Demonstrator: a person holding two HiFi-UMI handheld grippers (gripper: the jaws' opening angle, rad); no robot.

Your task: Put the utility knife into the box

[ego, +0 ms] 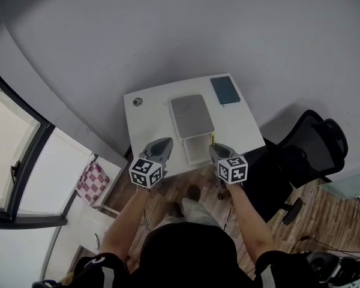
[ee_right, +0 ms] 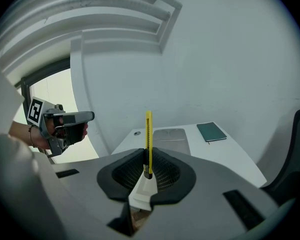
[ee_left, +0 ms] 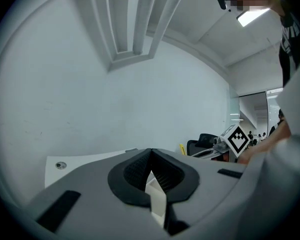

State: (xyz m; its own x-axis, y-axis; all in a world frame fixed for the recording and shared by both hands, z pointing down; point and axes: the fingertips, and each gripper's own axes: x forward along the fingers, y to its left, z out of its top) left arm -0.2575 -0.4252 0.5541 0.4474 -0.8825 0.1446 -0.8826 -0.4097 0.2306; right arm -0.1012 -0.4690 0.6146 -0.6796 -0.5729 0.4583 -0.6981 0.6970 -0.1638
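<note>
1. Head view: the person's dark top (ego: 186, 251) fills the bottom of the frame, and 2 forearms (ego: 129, 218) stretch toward the near edge of the white desk (ego: 150, 125).
2. The left gripper (ego: 163, 144) hangs over the left part of that near edge. The right gripper (ego: 216, 149) hangs over the same edge, just right of the open white box (ego: 198, 150), which sits at the middle of the near edge.
3. A grey flat case (ego: 192, 116) lies directly behind the box. A teal notebook (ego: 225, 90) lies at the far right corner, and a small round grommet (ego: 137, 101) sits near the far left corner. A black chair (ego: 306, 149) stands off the desk's right side.
4. Left gripper view: the 2 jaws meet at their tips, with nothing between the pads.
5. Right gripper view: the jaws are clamped on the lower end of the yellow utility knife (ee_right: 148, 134). It stands upright, most of its length rising past the jaw tips.
6. The knife is held in the air by the desk's near edge, outside the box. The box's white rim shows below the pads.
</note>
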